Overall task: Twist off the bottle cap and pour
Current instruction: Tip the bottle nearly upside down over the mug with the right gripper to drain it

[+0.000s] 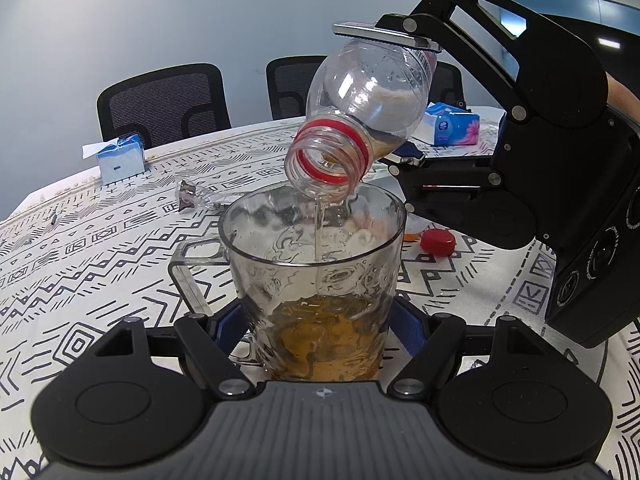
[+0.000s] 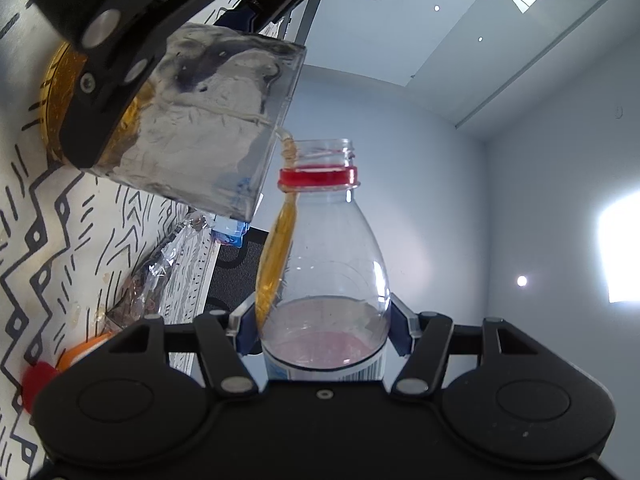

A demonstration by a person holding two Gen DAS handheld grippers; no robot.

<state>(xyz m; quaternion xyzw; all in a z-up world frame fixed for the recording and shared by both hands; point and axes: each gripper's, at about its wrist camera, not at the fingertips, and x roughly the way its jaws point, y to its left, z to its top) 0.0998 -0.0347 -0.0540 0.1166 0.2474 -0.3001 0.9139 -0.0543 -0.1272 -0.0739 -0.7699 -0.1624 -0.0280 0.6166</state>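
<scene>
Counter under a white black-patterned cloth (image 1: 100, 240); on it a clear plastic handled jug (image 1: 316, 264), left gripper (image 1: 320, 320) fingers clamped on its base; right gripper (image 1: 404, 96) fingers held the tilted clear plastic bottle (image 1: 360, 112), thin amber stream (image 1: 318, 232) falling into the jug; red screw cap (image 1: 438, 242) lay beside.

Looks like an office meeting room to me. Three black mesh-back office chairs (image 1: 164, 100) are pushed in along the far edge of a big table under a white cloth with black geometric print (image 1: 100, 248), behind them a plain pale grey-blue wall (image 1: 160, 12). The right wrist view catches a white ceiling with small recessed spotlights (image 2: 437, 8). Tissue packs sit around: a blue-and-white one (image 1: 120, 158) near the far left edge, a blue-and-pink one (image 1: 454, 124) at the far right.
</scene>
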